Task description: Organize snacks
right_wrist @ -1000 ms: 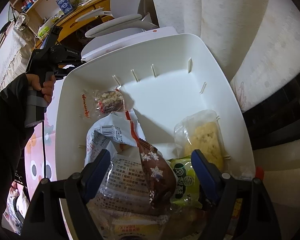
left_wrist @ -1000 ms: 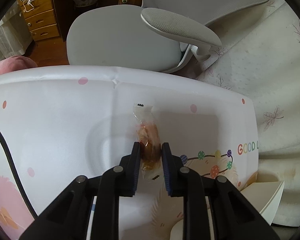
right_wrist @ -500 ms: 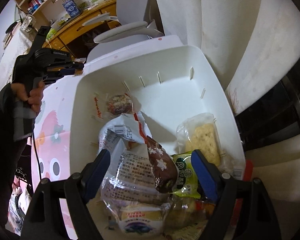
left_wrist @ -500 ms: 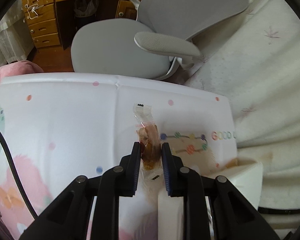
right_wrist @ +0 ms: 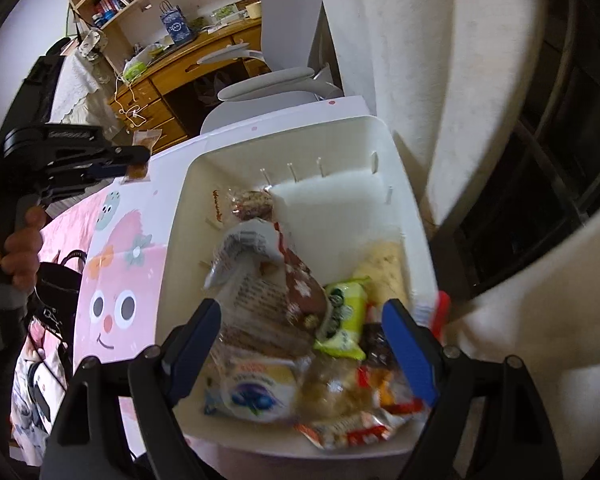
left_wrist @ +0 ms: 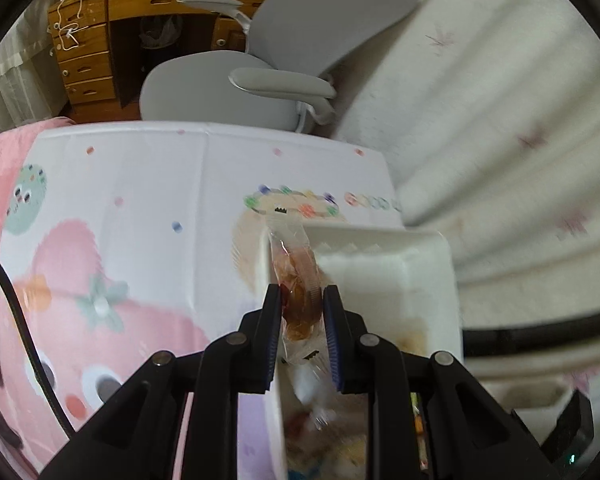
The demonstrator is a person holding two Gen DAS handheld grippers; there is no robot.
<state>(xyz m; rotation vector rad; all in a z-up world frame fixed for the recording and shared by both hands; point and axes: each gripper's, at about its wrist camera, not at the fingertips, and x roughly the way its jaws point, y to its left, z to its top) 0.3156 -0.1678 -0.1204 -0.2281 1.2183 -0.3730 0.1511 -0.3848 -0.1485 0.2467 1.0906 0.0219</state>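
— Nearest in the right wrist view?
— Right gripper, jaws spread wide, nothing between them, hanging over the near end of the white bin. Probably parked there to leave room, not to grab.
— And under it?
— Heap of packets at the near end: a blueberry-print pack, a green packet, a brown snowflake wrapper, a pale cracker pack against the right wall. Farther in, a small clear-wrapped snack by the left wall; far end mostly bare.
— Left side?
— Left gripper, jaws nearly closed, pinching a clear-wrapped brown snack at its lower half, wrapper tail sticking up and away. Held right over the bin's left rim, seemingly for dropping in with the rest.
— Clear path?
— Rim directly below, so likely a little more travel rightward needed before letting go; otherwise a chance of landing on the cartoon tablecloth. Bare far end looks the easier spot than the crowded near one.
— Beyond the table?
— Grey office chair just past the far edge, wooden desk behind it, cream curtain to the right. None of it in the way.
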